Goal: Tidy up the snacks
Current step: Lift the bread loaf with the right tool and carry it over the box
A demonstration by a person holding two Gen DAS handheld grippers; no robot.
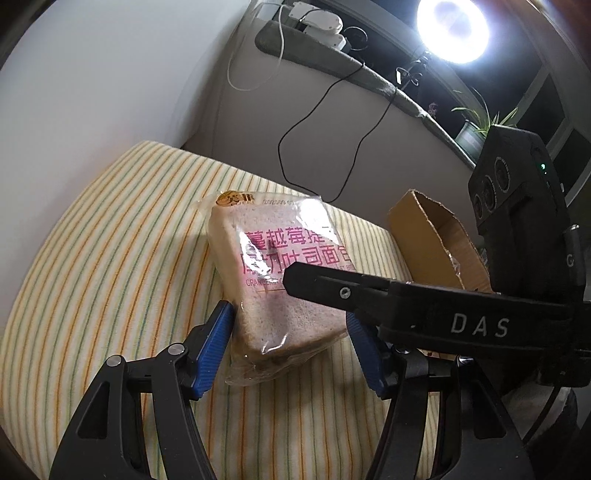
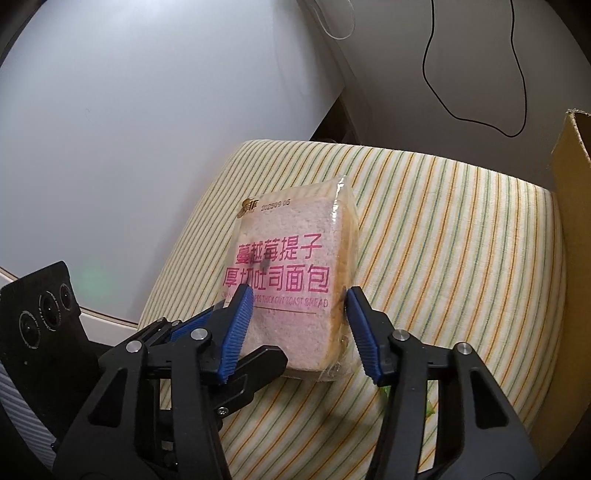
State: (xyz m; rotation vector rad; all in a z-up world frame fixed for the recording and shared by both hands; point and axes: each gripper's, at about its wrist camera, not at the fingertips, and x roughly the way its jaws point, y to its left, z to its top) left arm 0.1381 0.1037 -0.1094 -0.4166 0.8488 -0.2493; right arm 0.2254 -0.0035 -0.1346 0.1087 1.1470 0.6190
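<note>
A round lamp (image 1: 453, 27), blown out white, lights the dim room from upper right. Glare streaks the bread wrapper (image 1: 306, 214). Fisheye bends edges; dark corner vignettes.

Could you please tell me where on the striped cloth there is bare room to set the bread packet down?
The striped cloth lies bare left of the bread packet, toward the white wall. A second bare stretch runs between the packet and the cardboard box. It is crowded near the packet's lower end, where the left claw and right claw straddle it.
</note>
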